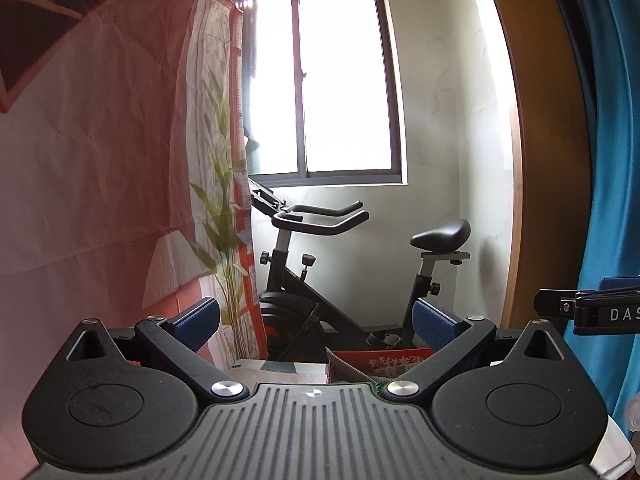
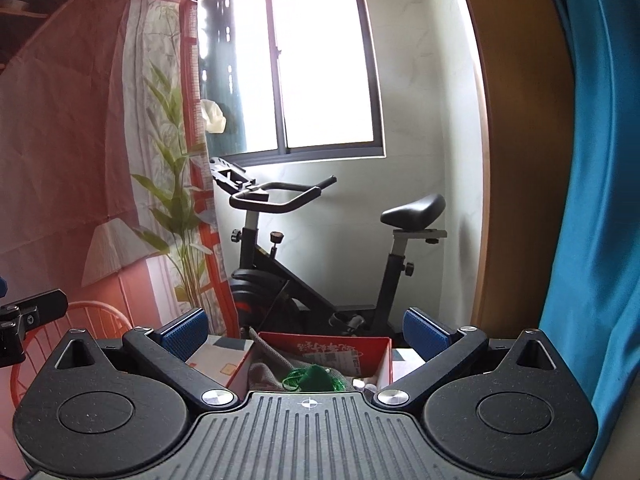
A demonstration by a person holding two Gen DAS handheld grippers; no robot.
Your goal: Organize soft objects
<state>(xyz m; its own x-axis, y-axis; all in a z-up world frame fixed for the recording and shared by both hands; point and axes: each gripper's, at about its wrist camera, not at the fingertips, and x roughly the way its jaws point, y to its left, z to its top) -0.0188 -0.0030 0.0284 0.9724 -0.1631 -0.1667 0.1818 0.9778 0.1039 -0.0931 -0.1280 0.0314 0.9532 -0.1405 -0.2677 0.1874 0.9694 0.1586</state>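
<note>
Both grippers are held level, facing a window wall. The left gripper (image 1: 316, 324) has its blue-padded fingers (image 1: 198, 322) spread wide apart with nothing between them. The right gripper (image 2: 306, 334) is likewise spread wide and empty; its fingers (image 2: 182, 336) flank a red box (image 2: 382, 360) seen just beyond and below them. Part of the right gripper also shows at the right edge of the left wrist view, and part of the left gripper at the left edge of the right wrist view, so the two tools are side by side. The box is open at the top. Inside it lie a grey cloth (image 2: 268, 372), draped over the box's left wall, and a green tasselled item (image 2: 314, 378) touching the cloth. Small items at the box's right corner are too hidden to identify. The box rests on a patterned surface (image 2: 216, 358). Behind it stands an exercise bike (image 2: 288, 264). A printed curtain (image 2: 60, 160) hangs to the left, a blue curtain (image 2: 592, 200) to the right, next to a wooden panel (image 2: 516, 160). The window (image 2: 296, 60) is farthest, brightly overexposed.
</note>
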